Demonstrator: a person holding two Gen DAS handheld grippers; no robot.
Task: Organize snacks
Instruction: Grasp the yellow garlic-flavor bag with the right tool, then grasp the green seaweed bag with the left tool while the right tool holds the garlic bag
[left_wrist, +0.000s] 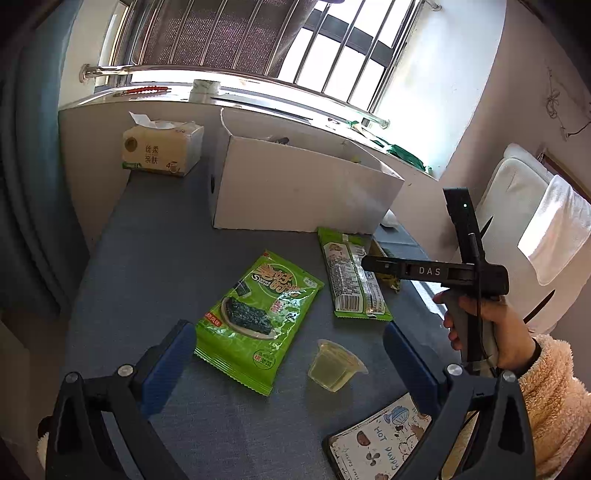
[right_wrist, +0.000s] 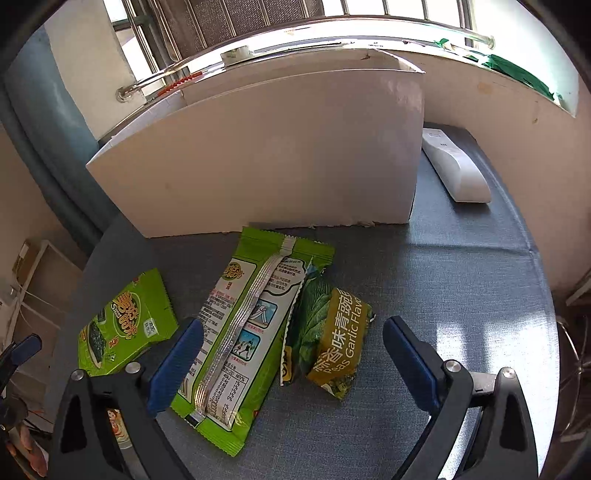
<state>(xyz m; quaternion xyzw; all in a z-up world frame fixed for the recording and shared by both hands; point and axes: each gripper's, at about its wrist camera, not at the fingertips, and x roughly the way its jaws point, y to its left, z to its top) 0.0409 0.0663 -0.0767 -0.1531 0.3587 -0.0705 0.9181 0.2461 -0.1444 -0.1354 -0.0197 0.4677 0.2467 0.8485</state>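
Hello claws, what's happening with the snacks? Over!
Left claw open, empty. Right claw open over face-down long green packet and yellow-green garlic pea pouch, no grip. White cardboard box right behind, nothing blocking.

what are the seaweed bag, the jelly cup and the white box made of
Seaweed bag: glossy plastic film, going by its crinkles and glare. Jelly cup: clear thin plastic, apparently, as the pale jelly shows through. White box: matte cardboard, probably, with thin flat walls and a raw edge.

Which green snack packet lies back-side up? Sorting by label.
The long packet with the silver seam and nutrition table; the seaweed bag and garlic peas show fronts.
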